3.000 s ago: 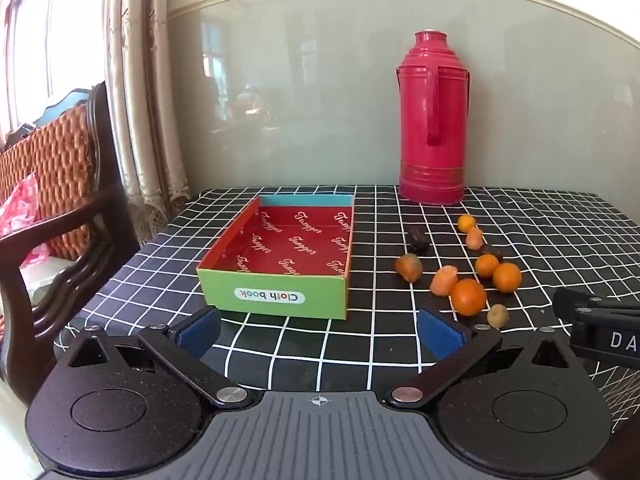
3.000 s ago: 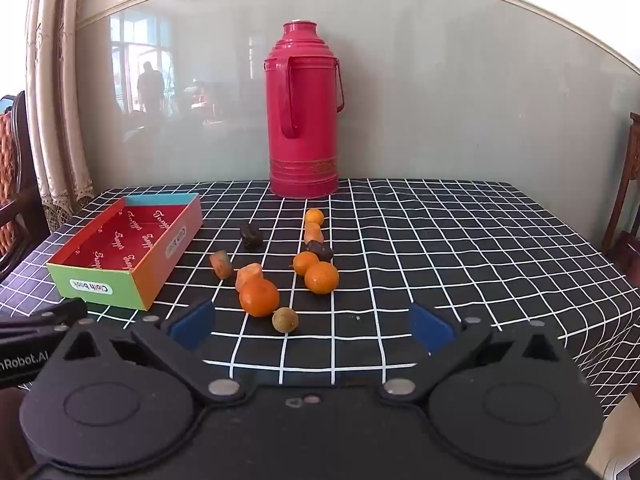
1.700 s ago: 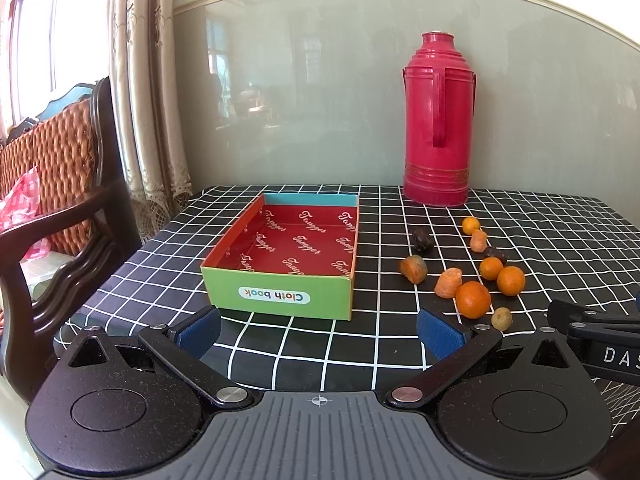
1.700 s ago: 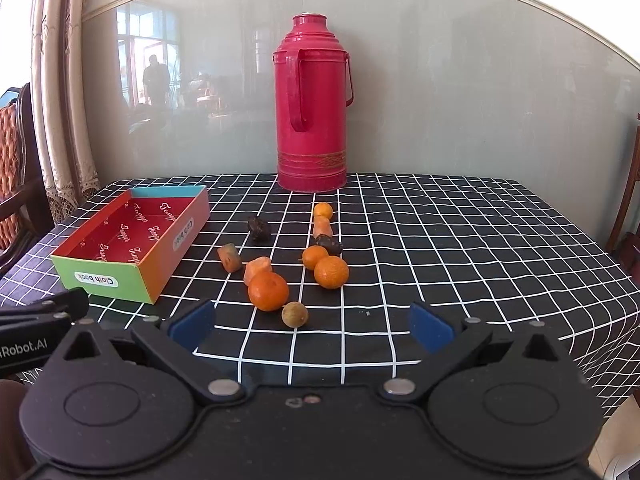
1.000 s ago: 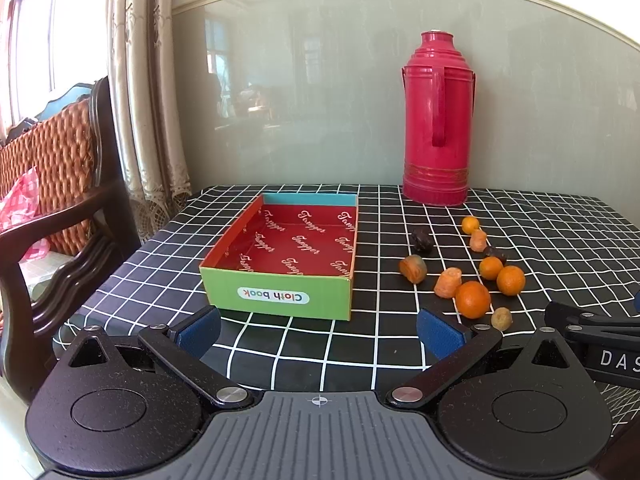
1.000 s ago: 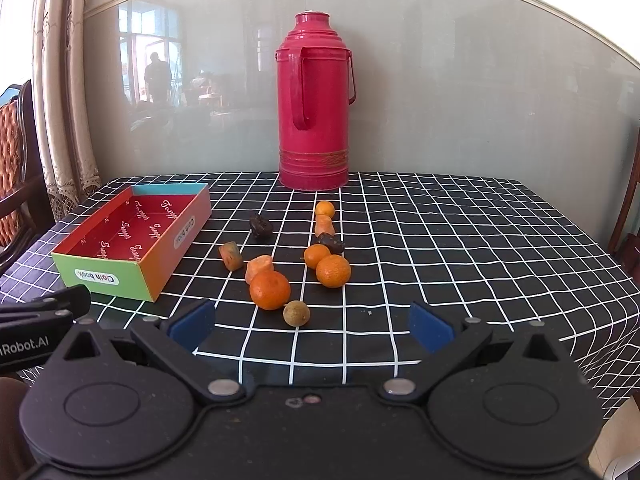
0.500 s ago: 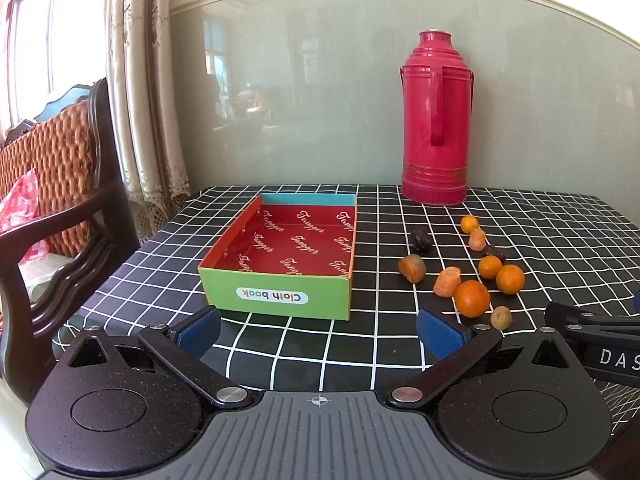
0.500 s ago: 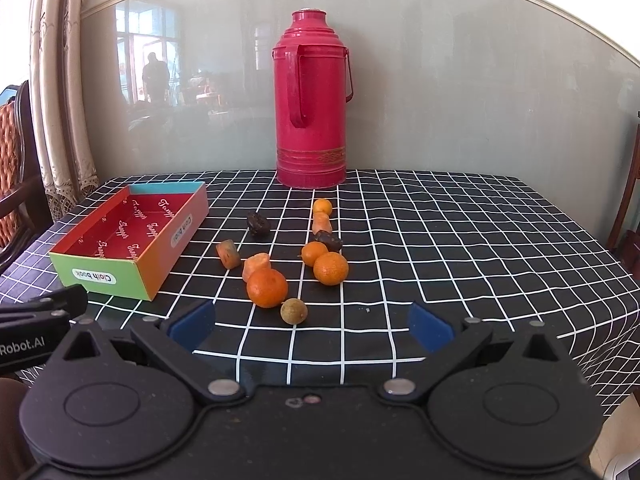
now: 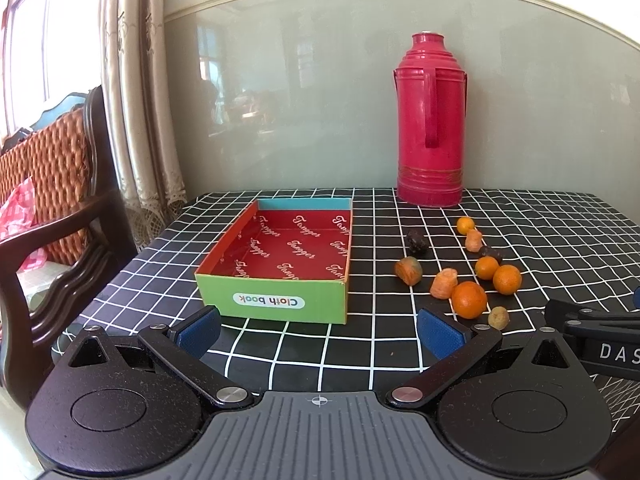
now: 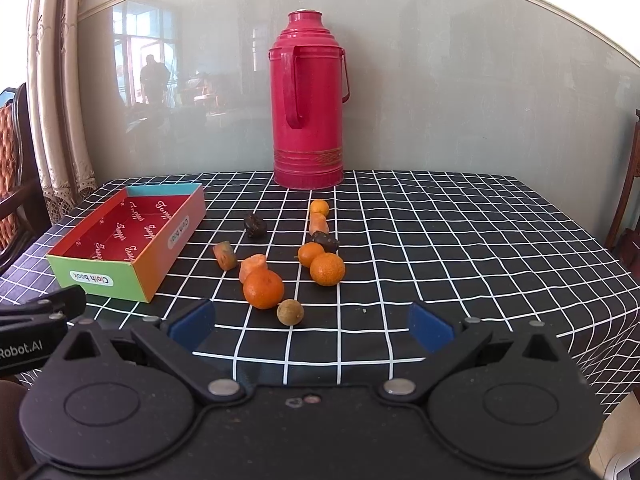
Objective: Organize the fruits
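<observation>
We see the right tool (image 10: pixel 311 326) and left tool (image 9: pixel 319 331) both spread wide, holding nothing. Dark fruit (image 10: pixel 255 225) is hard to identify; bare bench (image 10: pixel 460 248) lies right of the oranges (image 10: pixel 263 289), and the box (image 9: pixel 280 264) is unfilled.

surface (image 10: pixel 440 240) carries all items. box (image 10: pixel 124 276) at 9 o'clock, nothing in it. flask (image 10: pixel 306 100) upright at 12 o'clock, at far edge. fruit cluster (image 10: pixel 296 256) mid-surface, between box and 3 o'clock side, pieces near or touching. smallest fruit (image 10: pixel 290 312) nearest, at 6 o'clock of cluster. chair (image 9: pixel 60 208) off surface, beyond box at 9 o'clock.
</observation>
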The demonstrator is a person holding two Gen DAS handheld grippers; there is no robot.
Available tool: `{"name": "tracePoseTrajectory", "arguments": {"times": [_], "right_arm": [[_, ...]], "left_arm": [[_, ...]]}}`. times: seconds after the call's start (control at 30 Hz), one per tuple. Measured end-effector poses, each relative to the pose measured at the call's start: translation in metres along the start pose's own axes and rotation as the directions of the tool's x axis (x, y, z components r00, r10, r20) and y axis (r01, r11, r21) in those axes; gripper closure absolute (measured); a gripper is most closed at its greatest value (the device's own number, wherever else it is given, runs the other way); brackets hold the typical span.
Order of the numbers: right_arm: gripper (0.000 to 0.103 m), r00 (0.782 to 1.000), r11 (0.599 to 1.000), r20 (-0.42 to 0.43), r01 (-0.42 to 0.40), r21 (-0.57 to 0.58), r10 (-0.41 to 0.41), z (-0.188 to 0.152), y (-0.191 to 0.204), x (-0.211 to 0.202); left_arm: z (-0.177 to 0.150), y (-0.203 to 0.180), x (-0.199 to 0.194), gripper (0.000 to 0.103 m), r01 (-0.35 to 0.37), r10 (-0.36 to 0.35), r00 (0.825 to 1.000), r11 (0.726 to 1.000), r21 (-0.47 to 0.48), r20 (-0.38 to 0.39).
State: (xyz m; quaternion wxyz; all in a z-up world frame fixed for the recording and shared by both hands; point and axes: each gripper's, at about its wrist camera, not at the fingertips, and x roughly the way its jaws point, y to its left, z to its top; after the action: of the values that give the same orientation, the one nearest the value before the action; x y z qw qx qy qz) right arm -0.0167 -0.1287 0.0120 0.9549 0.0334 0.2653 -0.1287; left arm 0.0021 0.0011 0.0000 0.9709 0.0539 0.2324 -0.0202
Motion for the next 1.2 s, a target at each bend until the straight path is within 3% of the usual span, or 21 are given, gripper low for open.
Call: {"name": "tracePoseTrajectory", "arguments": {"times": [0.3, 0.47, 0.6, 0.73, 0.9, 1.0, 1.2], "right_arm": [[0.006, 0.996, 0.996, 0.065, 0.059, 0.07, -0.063, 0.001, -0.029, 0.001], [0.006, 0.99, 0.978, 0.076, 0.103, 0.182, -0.118, -0.004, -0.072, 0.012], [0.006, 0.984, 0.96, 0.069, 0.142, 0.241, -0.163, -0.011, -0.098, 0.026], [0.006, 0.974, 0.94, 0.07, 0.187, 0.286, -0.215, -0.019, -0.117, 0.039], [0.006, 0.964, 0.923, 0.086, 0.212, 0.321, -0.252, -0.024, -0.135, 0.051], [0.006, 0.957, 0.922, 0.104, 0.225, 0.317, -0.269, -0.026, -0.139, 0.056], [0.006, 0.955, 0.926, 0.14, 0.207, 0.315, -0.261, -0.03, -0.137, 0.063]], "left_arm": [[0.002, -0.015, 0.01, 0.0, 0.028, -0.029, 1.0, 0.995, 0.101, 0.01], [0.002, -0.039, 0.023, 0.0, 0.065, -0.073, 0.997, 0.972, 0.227, 0.03], [0.001, -0.062, 0.037, 0.0, 0.12, -0.132, 0.991, 0.956, 0.268, 0.03], [-0.003, -0.088, 0.053, 0.0, 0.18, -0.187, 0.982, 0.948, 0.263, 0.004], [-0.012, -0.114, 0.068, 0.001, 0.201, -0.21, 0.978, 0.947, 0.25, 0.01], [-0.009, -0.118, 0.081, 0.025, 0.198, -0.206, 0.978, 0.956, 0.218, 0.017], [0.006, -0.114, 0.121, 0.026, 0.231, -0.226, 0.972, 0.97, 0.076, -0.06]]}}
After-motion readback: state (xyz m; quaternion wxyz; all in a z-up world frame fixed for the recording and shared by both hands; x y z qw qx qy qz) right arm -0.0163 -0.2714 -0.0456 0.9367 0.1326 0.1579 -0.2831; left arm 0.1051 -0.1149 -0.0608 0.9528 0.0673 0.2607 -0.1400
